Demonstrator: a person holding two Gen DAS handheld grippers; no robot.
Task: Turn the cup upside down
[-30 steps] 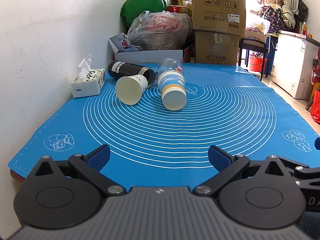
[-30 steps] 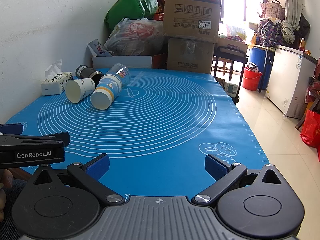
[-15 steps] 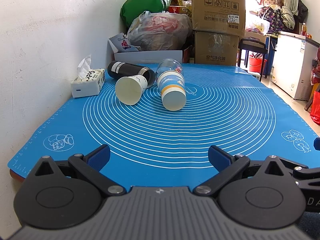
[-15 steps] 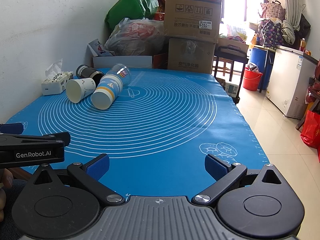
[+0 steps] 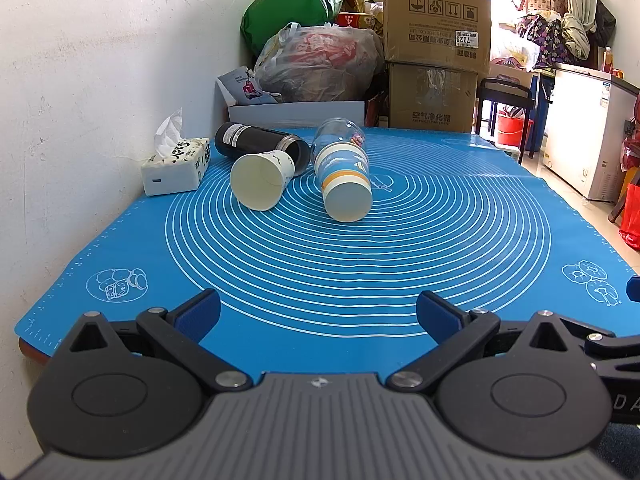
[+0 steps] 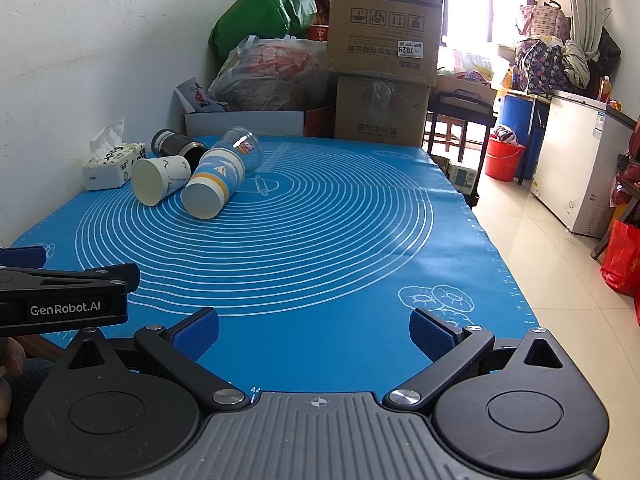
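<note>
Several cups lie on their sides at the far left of a blue mat (image 5: 360, 264): a white paper cup (image 5: 262, 180) with its mouth toward me, a blue-and-white paper cup (image 5: 345, 184) with its base toward me, a clear plastic cup (image 5: 340, 134) behind it, and a black tumbler (image 5: 256, 145). They also show in the right wrist view: white cup (image 6: 160, 176), blue-and-white cup (image 6: 214, 188). My left gripper (image 5: 318, 316) is open and empty at the mat's near edge. My right gripper (image 6: 314, 330) is open and empty, right of the left one (image 6: 64, 298).
A tissue box (image 5: 176, 166) sits by the white wall at the left. Bags (image 5: 320, 64) and cardboard boxes (image 5: 436, 48) are stacked behind the table. The table's right edge drops to a tiled floor (image 6: 560, 264) with a white freezer (image 6: 580, 168) and red bucket (image 6: 504, 156).
</note>
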